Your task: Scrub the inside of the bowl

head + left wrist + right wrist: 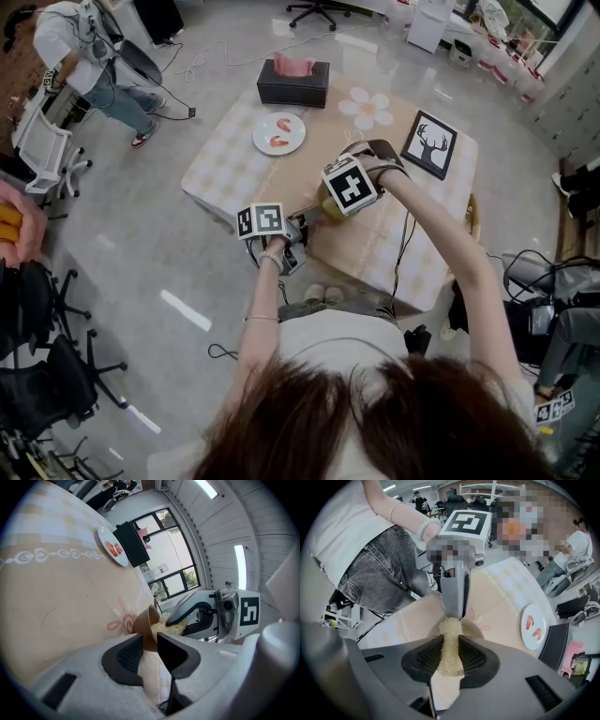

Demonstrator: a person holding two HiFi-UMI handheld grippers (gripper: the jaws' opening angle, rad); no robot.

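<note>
A small brown bowl point(146, 623) is tilted on its side on the tablecloth. My left gripper point(150, 649) is shut on its rim, one jaw inside and one outside. A pale yellow mesh scrubber point(450, 644) is clamped between the jaws of my right gripper point(451, 657). Its tip pushes into the bowl point(477, 629), right in front of the left gripper point(454, 592). In the left gripper view the scrubber point(168, 626) fills the bowl's mouth. From the head view both grippers meet at the table's near edge, left gripper point(298, 228) and right gripper point(328, 206), and they mostly hide the bowl point(317, 213).
The low table point(375, 239) carries a white plate with shrimp point(278, 133), a dark tissue box point(293, 82) and a framed deer picture point(429, 143). Office chairs point(47, 141) and a seated person point(89, 56) are at the far left. Cables run across the floor.
</note>
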